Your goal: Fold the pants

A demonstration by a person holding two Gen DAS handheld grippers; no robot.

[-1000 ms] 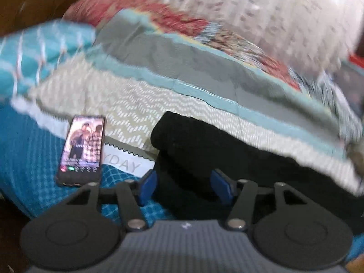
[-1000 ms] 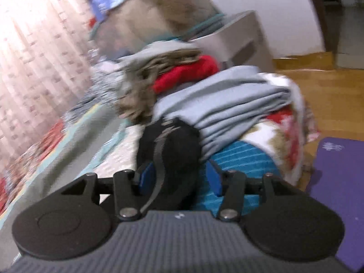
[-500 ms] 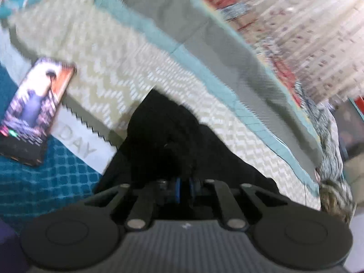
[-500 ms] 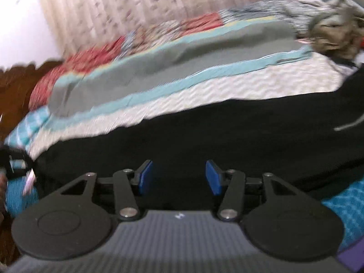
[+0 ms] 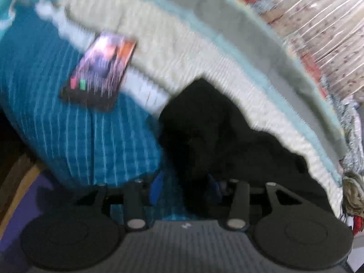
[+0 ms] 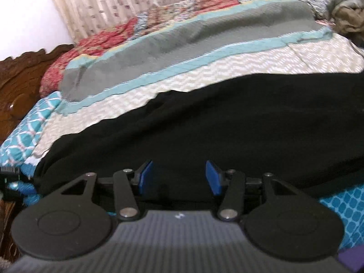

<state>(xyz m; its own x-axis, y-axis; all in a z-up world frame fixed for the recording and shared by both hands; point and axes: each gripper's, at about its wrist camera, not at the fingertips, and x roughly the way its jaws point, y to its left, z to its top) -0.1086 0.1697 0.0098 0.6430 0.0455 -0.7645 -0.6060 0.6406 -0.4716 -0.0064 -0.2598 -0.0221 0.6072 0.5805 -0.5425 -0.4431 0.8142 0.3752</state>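
1. Your left gripper [image 5: 185, 187] has its blue-padded fingers [image 5: 156, 188] spread apart, with a bunched end of the black fabric pants [image 5: 218, 136] lying between them. The view is blurred, so you cannot tell whether the pads touch the cloth; they are not pinched together.
2. Your right gripper [image 6: 179, 178] is released too: its blue pads [image 6: 212, 178] stand well apart, right at the near edge of the black fabric pants [image 6: 227, 118], and nothing is clamped between them.
3. The pants lie stretched lengthwise across the bed, on the cream zigzag-patterned quilt [image 6: 295, 59], their near edge reaching the teal diamond-patterned cover [image 6: 345, 209].
4. Beyond the pants, the quilt shows a pale teal band and then a grey panel [image 6: 204, 43], with a red floral bedspread [image 6: 102, 45] behind it.
5. A dark rectangular smartphone with a lit screen [image 5: 100, 70] rests on the teal cover, left of the pants and apart from them.
6. A pale patterned curtain [image 6: 136, 0] hangs behind the bed.
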